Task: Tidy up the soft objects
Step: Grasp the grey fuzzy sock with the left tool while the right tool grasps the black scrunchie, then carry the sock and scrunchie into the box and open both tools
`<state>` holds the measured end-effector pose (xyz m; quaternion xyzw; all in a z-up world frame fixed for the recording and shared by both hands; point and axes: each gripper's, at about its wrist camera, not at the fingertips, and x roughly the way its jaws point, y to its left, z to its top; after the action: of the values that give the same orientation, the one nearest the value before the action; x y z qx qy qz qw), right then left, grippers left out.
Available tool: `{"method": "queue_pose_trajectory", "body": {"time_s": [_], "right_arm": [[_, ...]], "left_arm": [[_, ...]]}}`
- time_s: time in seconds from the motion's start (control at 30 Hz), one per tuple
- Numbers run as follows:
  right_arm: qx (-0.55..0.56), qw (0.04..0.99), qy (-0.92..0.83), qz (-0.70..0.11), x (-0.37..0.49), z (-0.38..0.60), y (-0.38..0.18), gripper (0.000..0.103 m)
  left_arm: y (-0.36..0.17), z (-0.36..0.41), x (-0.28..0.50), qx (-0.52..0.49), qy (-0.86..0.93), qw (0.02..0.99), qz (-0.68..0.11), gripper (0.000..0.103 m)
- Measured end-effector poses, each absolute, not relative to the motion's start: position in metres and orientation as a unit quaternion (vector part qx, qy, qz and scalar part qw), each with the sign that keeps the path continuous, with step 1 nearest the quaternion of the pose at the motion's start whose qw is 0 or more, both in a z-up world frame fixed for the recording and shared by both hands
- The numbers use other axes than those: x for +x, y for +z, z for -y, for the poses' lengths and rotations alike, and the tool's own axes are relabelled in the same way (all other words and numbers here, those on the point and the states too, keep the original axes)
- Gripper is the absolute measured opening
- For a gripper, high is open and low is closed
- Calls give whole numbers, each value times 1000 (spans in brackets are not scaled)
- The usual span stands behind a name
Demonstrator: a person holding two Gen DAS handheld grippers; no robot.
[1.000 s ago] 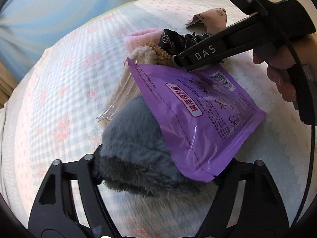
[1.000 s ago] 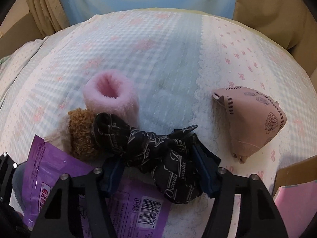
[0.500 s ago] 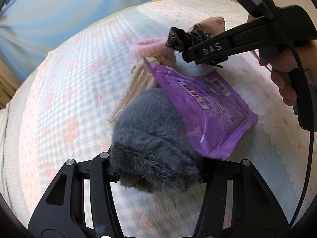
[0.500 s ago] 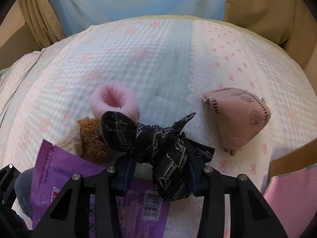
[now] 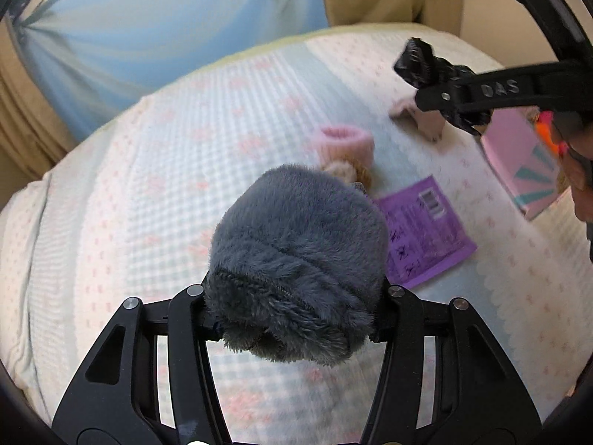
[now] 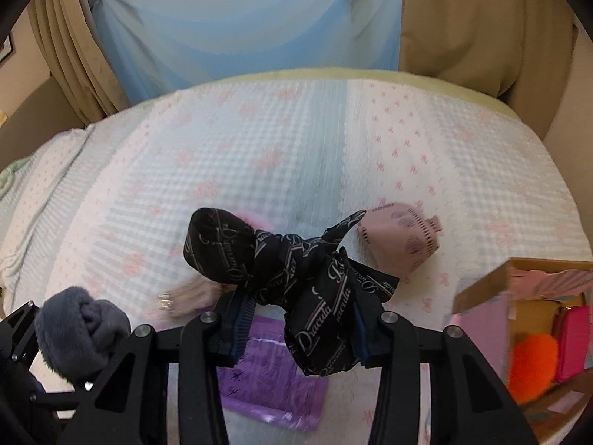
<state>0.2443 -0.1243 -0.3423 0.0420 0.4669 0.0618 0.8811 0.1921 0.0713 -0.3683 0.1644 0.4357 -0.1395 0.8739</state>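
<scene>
Grey plush (image 5: 296, 259) in left jaws, black scarf (image 6: 296, 282) in right (both aloft)

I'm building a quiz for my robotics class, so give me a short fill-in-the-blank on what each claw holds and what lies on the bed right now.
1. The left claw grips a fluffy ____ soft item.
2. The right claw holds a black scarf printed with white ____.
3. Flat on the bedspread lies a ____ packet.
4. The open box at the right holds a fuzzy ____ ball.

Missing words: grey; lettering; purple; orange
</scene>
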Motion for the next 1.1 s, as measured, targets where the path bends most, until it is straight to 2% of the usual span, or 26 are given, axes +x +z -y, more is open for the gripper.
{"method": "queue_pose_trajectory", "body": {"time_s": [0.33, 0.63, 0.87, 1.1], "right_arm": [[65, 894, 60, -440, 200, 146, -236, 41], [66, 905, 32, -420, 145, 212, -154, 41], [74, 912, -5, -403, 105, 288, -118, 41], [85, 909, -23, -407, 83, 358, -116, 41]], "left_arm": [[-264, -55, 168, 119, -119, 892, -420, 49], [-181, 18, 143, 82, -118, 908, -394, 49], [-147, 93, 130, 48, -128, 908, -396, 49], [-147, 164, 116, 50, -146, 902, -404, 49]]}}
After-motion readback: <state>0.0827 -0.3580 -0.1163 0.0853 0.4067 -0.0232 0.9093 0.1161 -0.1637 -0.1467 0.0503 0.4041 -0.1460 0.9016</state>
